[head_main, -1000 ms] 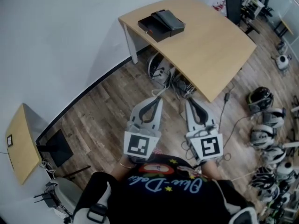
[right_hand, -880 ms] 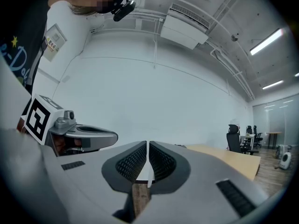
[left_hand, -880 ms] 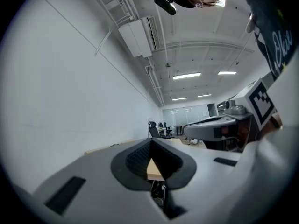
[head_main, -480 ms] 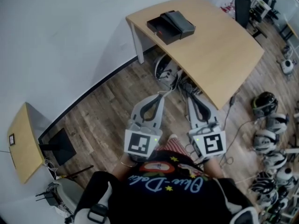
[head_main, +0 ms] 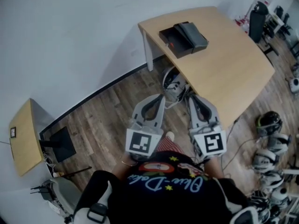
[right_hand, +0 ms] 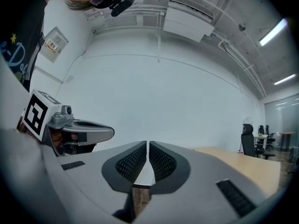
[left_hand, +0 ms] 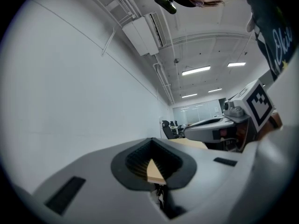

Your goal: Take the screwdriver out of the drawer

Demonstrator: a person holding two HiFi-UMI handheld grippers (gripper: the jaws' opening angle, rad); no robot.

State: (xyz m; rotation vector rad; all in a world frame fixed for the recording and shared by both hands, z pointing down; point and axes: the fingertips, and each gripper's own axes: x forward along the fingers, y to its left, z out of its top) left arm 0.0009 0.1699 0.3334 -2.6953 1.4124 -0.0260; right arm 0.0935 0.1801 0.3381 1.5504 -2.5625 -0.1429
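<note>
Black drawer box [head_main: 183, 38] at far end of light wooden table [head_main: 233, 73], near the wall; screwdriver not discernible from here. Left gripper [head_main: 161, 97] and right gripper [head_main: 191, 98] side by side over wood floor [head_main: 103, 120], tips near table's edge, well apart from box. Both jaw pairs pressed together, nothing between.

Black box [head_main: 183, 38] on wooden table [head_main: 233, 73]
</note>
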